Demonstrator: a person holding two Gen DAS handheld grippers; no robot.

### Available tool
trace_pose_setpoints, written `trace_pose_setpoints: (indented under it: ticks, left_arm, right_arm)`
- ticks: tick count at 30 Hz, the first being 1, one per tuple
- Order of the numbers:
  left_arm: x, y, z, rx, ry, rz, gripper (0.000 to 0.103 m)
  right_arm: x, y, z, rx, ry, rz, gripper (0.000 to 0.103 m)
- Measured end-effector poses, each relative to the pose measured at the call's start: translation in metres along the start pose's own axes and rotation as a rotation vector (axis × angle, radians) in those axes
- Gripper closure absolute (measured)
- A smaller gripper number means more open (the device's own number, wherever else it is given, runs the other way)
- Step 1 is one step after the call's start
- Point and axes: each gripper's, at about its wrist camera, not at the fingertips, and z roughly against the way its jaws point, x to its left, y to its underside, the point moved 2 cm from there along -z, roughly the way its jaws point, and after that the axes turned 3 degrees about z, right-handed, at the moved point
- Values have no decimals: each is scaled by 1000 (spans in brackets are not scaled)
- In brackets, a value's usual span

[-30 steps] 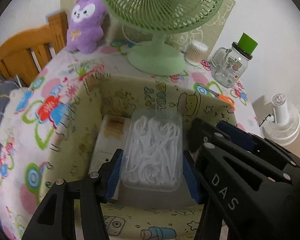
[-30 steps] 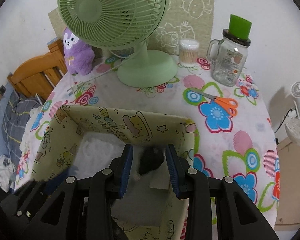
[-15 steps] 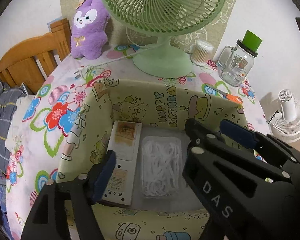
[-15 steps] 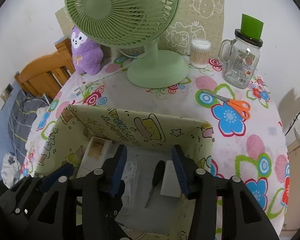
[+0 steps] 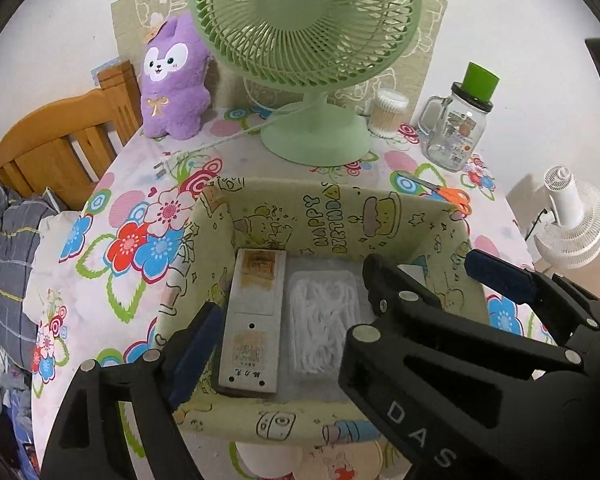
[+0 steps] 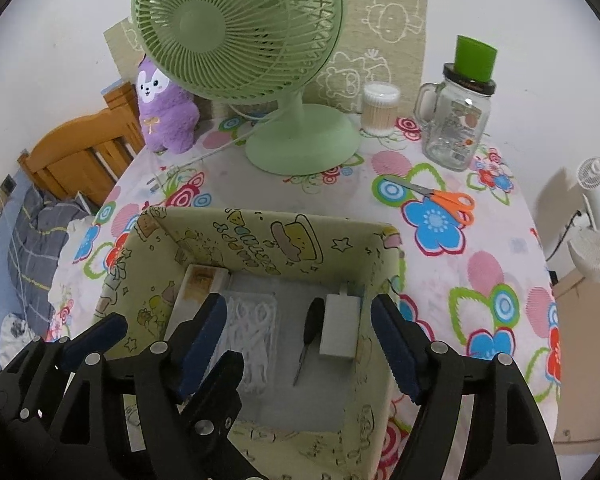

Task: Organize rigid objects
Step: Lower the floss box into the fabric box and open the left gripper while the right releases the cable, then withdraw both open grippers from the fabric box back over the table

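Floral tablecloth (image 6: 480, 276) carries "HAPPY BIRTHDAY" box (image 5: 340, 216); both "DAS" tongs spread.

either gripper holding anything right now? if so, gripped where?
Nothing is held. The left gripper and the right gripper are both open above the storage box. The floss pick case and the screwdriver lie loose on its floor.

even indoor light, soft shadows, strong fisheye edges.

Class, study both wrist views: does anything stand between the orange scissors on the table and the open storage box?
Nothing visible does. The scissors lie on bare tablecloth just beyond the box's far right corner; only the box wall separates them from the inside.
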Motion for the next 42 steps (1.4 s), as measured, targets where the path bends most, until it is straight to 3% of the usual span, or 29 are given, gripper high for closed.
trace_pose_setpoints:
  ticks: [19,32,42]
  left_arm:
    - [-1,26,52,-31,9,-105,8]
    - [6,51,84,-31,56,-125,2]
    - [9,70,105,-31,85,-145,0]
  right_arm:
    - [12,33,59,-33,88,-41,19]
    - [25,60,99,-44,118,-39,9]
    - [34,82,123,-40,125,-56,8]
